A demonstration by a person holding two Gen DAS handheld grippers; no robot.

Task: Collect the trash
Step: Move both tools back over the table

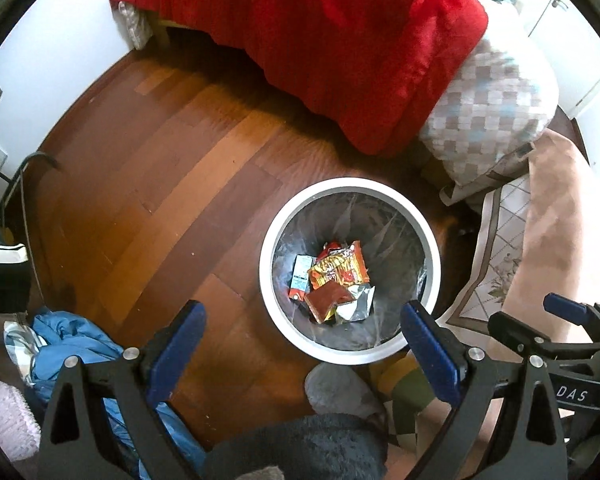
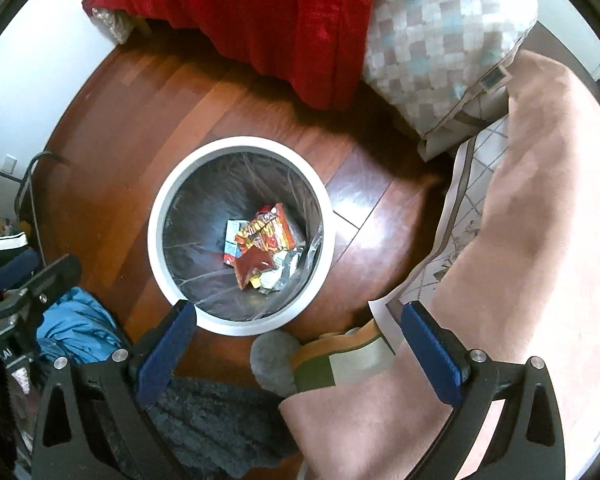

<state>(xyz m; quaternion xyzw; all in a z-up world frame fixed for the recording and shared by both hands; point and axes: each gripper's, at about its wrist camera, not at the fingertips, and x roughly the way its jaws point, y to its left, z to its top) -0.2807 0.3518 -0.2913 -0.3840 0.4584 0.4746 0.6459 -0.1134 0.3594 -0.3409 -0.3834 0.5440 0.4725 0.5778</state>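
A round white trash bin (image 1: 267,280) with a clear liner stands on the wooden floor. Several crumpled snack wrappers (image 1: 338,272) lie at its bottom, orange, red and silver. My left gripper (image 1: 304,320) is open and empty, held above the bin's near rim. The right gripper shows at the right edge of the left wrist view (image 1: 540,320). In the right wrist view the bin (image 2: 156,236) is left of centre with the wrappers (image 2: 264,240) inside. My right gripper (image 2: 296,320) is open and empty, above the bin's near right side.
A bed with a red blanket (image 1: 332,40) and a checked pillow (image 1: 492,108) is beyond the bin. A pink rug (image 2: 520,220) lies to the right. Blue cloth (image 1: 84,348), a dark fluffy cloth (image 2: 216,420) and a grey slipper (image 2: 272,356) lie near me.
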